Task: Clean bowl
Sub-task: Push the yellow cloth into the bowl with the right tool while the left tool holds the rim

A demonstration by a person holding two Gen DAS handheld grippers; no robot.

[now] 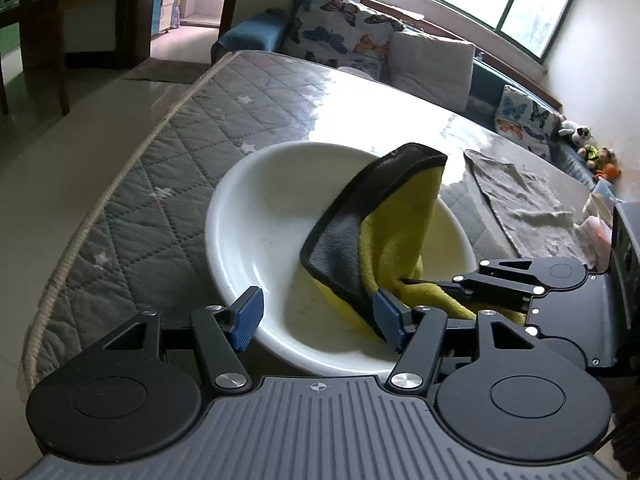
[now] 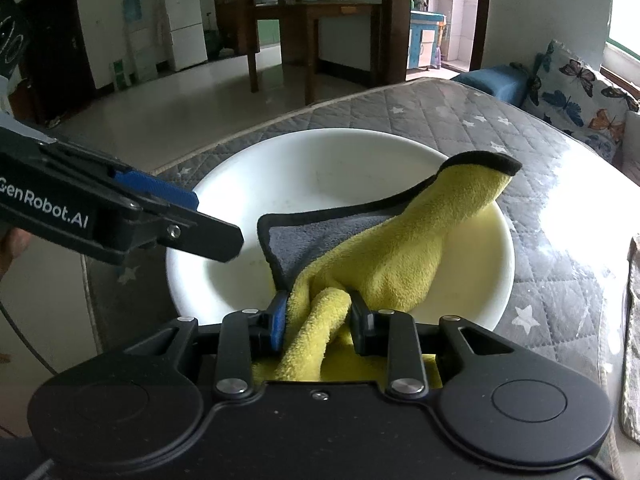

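Sitting on the gray quilted counter (image 1: 132, 184), the white bowl (image 1: 260, 216) is straddled at its near rim by the left gripper (image 1: 320, 320), jaws wide apart and holding nothing. A yellow and gray cloth (image 1: 384, 232) lies inside the bowl.

From the right wrist, the right gripper (image 2: 318, 312) has its jaws squeezed tight on the cloth (image 2: 384, 256) above the bowl (image 2: 320, 168).

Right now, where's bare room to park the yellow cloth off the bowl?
Free: quilted cover left of the white bowl, toward the corded edge; glossy strip between bowl and grey towel. Crowded: bowl's near rim, where left gripper stands open and right gripper pinches the yellow cloth.
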